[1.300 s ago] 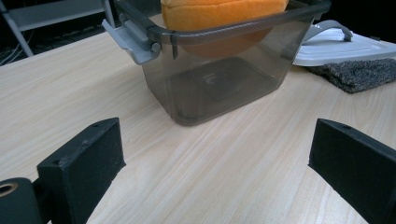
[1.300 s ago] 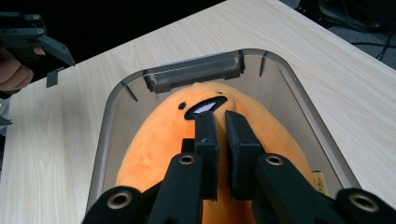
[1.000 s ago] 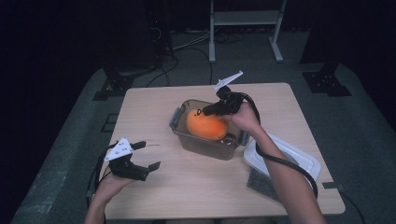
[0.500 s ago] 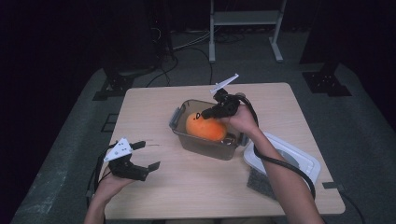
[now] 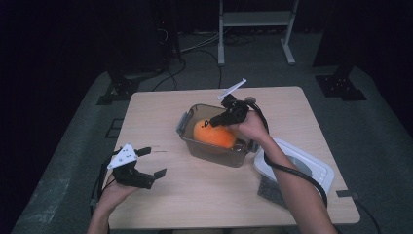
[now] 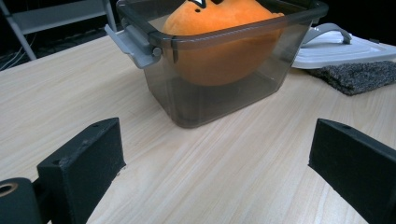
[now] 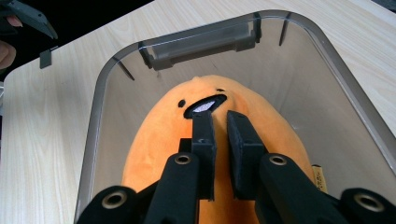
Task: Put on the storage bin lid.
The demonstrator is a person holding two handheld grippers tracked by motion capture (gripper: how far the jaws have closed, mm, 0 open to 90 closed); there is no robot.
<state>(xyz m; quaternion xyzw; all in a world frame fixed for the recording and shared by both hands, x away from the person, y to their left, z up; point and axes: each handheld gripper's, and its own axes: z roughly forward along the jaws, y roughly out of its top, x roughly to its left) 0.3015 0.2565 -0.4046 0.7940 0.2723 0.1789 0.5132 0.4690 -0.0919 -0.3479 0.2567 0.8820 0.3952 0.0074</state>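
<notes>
An orange plush toy point(image 5: 214, 135) with a small face lies in a clear grey plastic bin point(image 5: 186, 127) at the table's middle. My right gripper point(image 5: 210, 123) reaches down into the bin from the right. In the right gripper view its jaws point(image 7: 218, 114) are pressed nearly together on the plush toy point(image 7: 154, 135), pinching the fabric just behind the mouth, with the bin wall point(image 7: 93, 135) around it. My left gripper point(image 5: 155, 161) rests open near the table's front left, well apart from the bin. The left gripper view shows its wide-open jaws point(image 6: 217, 140) facing the bin point(image 6: 210, 102) and the plush toy point(image 6: 219, 42).
The bin's white lid point(image 5: 302, 163) lies flat on the table to the right of the bin, with a dark grey cloth point(image 5: 272, 190) in front of it. Both the lid point(image 6: 336, 44) and the cloth point(image 6: 359, 77) appear past the bin. A grey latch point(image 6: 133, 44) sticks out from the bin's end.
My right gripper has lowered the plush toy a little deeper into the bin. The left gripper has stayed where it was.
</notes>
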